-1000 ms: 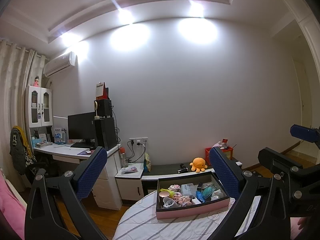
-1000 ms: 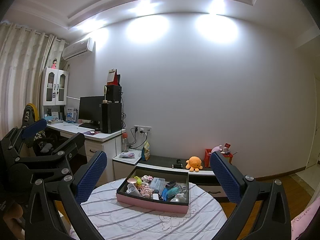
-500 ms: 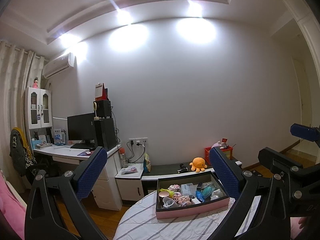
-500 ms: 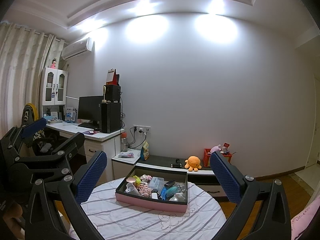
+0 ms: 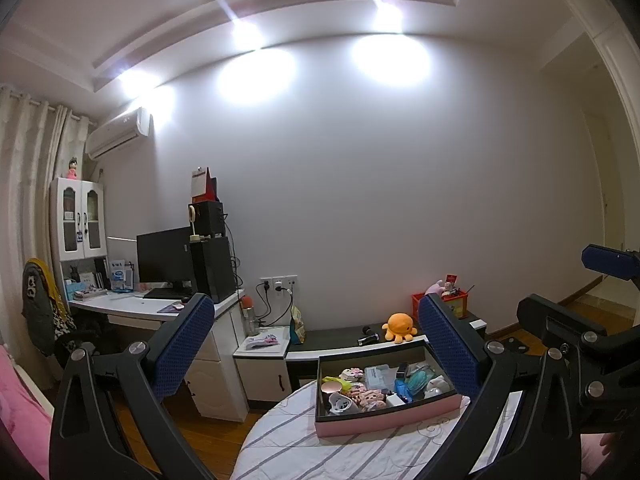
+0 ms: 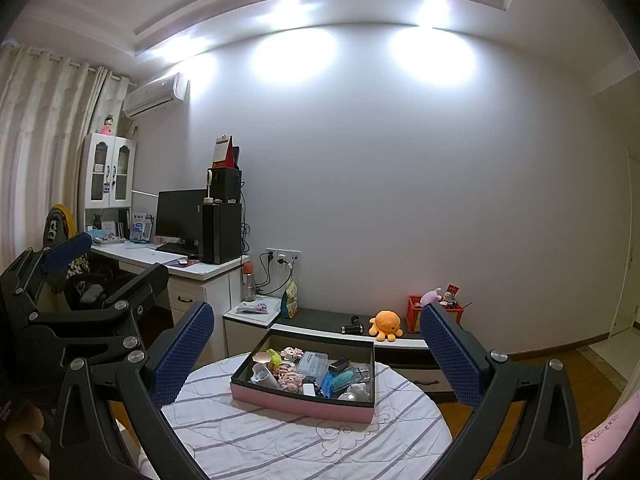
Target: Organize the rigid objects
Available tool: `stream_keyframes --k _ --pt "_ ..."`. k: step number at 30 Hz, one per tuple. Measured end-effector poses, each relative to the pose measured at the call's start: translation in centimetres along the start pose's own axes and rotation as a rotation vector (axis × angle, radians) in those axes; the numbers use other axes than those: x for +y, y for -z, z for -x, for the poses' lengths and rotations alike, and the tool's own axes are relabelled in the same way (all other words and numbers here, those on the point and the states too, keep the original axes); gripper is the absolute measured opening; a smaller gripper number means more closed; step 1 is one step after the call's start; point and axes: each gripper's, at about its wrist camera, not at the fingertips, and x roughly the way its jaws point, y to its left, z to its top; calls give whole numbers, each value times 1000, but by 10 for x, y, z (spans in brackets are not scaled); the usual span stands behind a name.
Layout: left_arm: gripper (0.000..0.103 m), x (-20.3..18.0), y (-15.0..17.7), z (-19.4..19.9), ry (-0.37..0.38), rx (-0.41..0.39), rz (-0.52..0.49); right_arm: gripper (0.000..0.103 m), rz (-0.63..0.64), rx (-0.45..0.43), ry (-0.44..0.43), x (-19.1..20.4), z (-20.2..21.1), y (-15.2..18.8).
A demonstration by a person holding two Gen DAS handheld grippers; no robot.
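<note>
A pink box with a dark inside stands on a round table under a white striped cloth. Several small items fill it: hair clips, a clear case, a teal piece, a white cup. My left gripper hangs open above and short of the box, nothing between its blue pads. My right gripper is open too, held high over the table's near side. The right gripper's frame shows at the left wrist view's right edge, and the left gripper's frame at the right wrist view's left edge.
A white desk with a monitor and black tower stands at the left. A low cabinet behind the table holds an orange plush octopus and a red crate. Pink bedding lies at the lower left.
Both views have shifted only slightly; the box sits a little lower and nearer in each. Both grippers stay open and empty.
</note>
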Motion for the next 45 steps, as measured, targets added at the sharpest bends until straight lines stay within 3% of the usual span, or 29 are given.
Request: stream_keyframes --k 45 --pt "103 9 9 1 22 13 -6 103 -5 25 14 0 -2 12"
